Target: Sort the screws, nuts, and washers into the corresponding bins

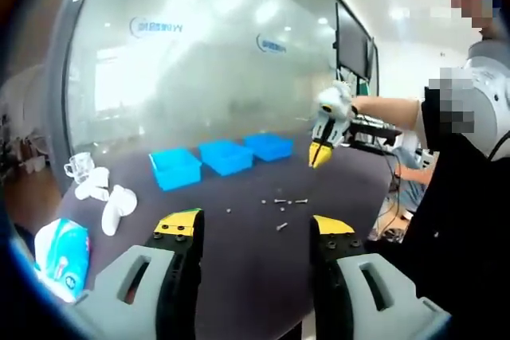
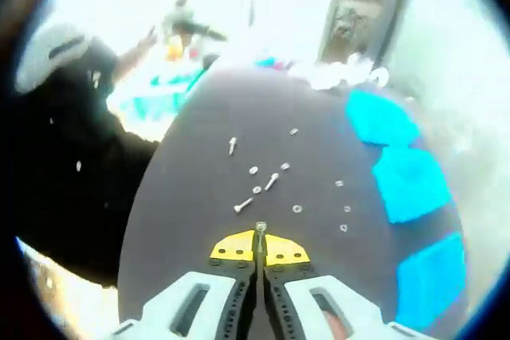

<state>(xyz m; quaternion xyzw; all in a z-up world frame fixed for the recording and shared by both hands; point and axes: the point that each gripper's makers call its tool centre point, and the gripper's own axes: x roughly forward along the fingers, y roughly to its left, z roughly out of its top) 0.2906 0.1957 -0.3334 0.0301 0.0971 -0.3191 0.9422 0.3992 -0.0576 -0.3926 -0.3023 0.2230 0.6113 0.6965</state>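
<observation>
Silver screw: a small screw (image 2: 260, 229) stands pinched at the tips of the right tongs (image 2: 260, 246), its head poking up between the yellow pads
Right tongs: clenched on that screw, jaws pressed together; in the left gripper view they hang above the desk beyond the bins' right end (image 1: 320, 154), held by a person's hand
Loose hardware: screws (image 2: 272, 181), nuts and washers (image 2: 297, 209) lie scattered on the desk just ahead of the right tongs; in the left gripper view they show as a small cluster (image 1: 281, 201) mid-desk
Bins: three blue bins (image 1: 225, 156) sit in a row at the desk's far side by the glass wall; in the right gripper view they line the right edge (image 2: 409, 183)
Left tongs: released, jaws well apart (image 1: 253, 227), grasping nothing, above the desk's near edge
Desk: dark surface (image 1: 239, 260)
Other things: white objects (image 1: 110, 206) and a light blue packet (image 1: 61, 255) lie on the desk's left part
</observation>
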